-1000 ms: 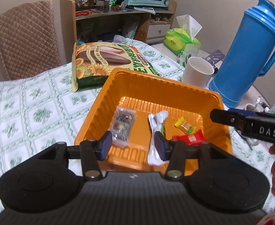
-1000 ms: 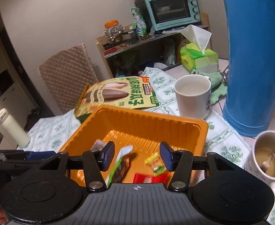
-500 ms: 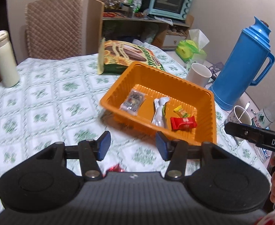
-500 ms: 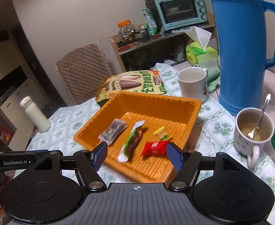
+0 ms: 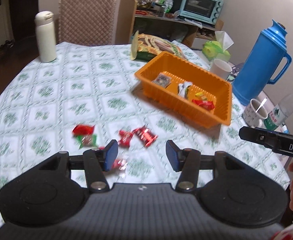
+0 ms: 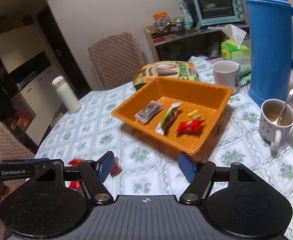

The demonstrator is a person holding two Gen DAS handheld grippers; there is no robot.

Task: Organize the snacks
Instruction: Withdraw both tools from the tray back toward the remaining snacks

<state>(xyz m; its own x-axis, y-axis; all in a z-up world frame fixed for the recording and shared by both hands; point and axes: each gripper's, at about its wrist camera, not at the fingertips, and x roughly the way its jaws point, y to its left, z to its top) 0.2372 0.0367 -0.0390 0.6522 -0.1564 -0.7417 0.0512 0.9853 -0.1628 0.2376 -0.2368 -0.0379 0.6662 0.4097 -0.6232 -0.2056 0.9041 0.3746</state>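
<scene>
1. From the left wrist view, the left gripper (image 5: 142, 155) hung above the worktop (image 5: 46, 92), its jaws wide apart and holding nothing.
2. Just ahead of those jaws lay loose snacks on the cloth: a red wrapper (image 5: 145, 136), a smaller red one (image 5: 125, 138) beside it, and a red-and-green pair (image 5: 84, 135) further left, all blurred.
3. Beyond them sat the orange tray (image 5: 222, 108), with a red packet (image 5: 204, 104) and other sweets inside; a blue thermos (image 5: 266, 64) stood behind it.
4. From the right wrist view, the right gripper (image 6: 146, 167) also hovered with jaws wide and empty.
5. The orange tray (image 6: 206, 92) lay ahead, holding a clear packet (image 6: 148, 112), a green-and-white stick (image 6: 168, 118), a yellow sweet (image 6: 194, 115) and a red packet (image 6: 189, 127).
6. A mug with a spoon (image 6: 276, 120) stood to the tray's right.
</scene>
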